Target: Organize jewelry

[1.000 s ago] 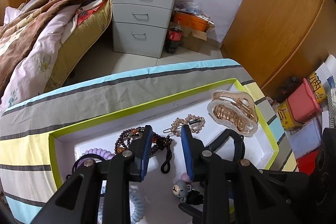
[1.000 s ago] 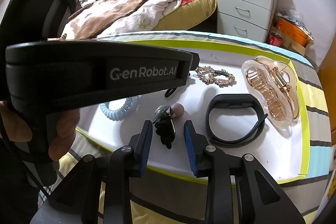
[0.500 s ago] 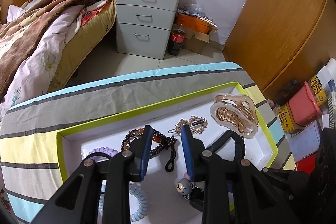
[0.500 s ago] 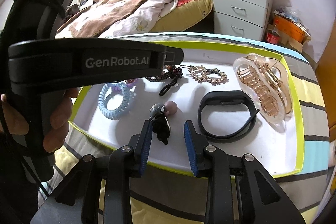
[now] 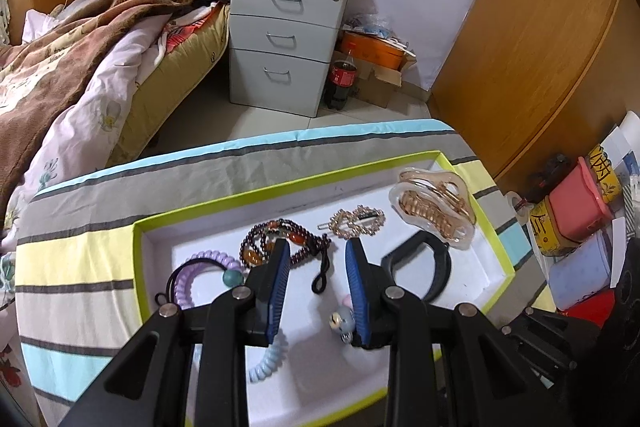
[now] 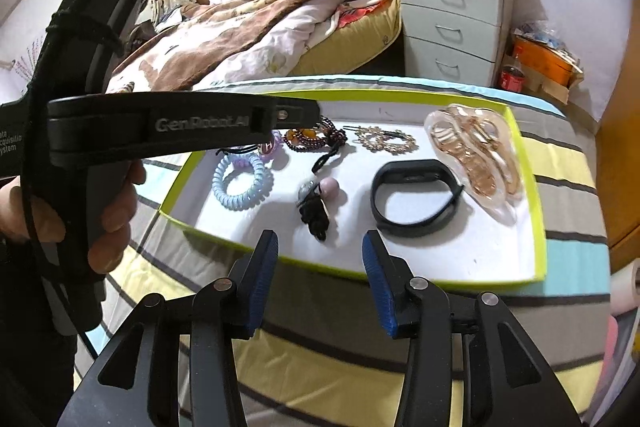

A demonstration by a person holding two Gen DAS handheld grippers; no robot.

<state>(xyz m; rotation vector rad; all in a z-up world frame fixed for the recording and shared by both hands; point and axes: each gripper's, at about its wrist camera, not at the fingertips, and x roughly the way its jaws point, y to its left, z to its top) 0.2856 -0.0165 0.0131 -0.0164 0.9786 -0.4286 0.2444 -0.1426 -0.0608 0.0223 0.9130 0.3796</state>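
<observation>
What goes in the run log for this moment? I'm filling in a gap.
left gripper: open, above beaded bracelet | right gripper: open, empty, near tray front edge | black band, hair claw: in tray

from my left wrist view, my left gripper covers part of the beaded bracelet and the near end of the black band. the blue coil tie shows only below one finger. the small charm is half behind the other finger. in the right wrist view, the left gripper's body hides the tray's far left corner, and the purple coil tie there is mostly covered.
</observation>
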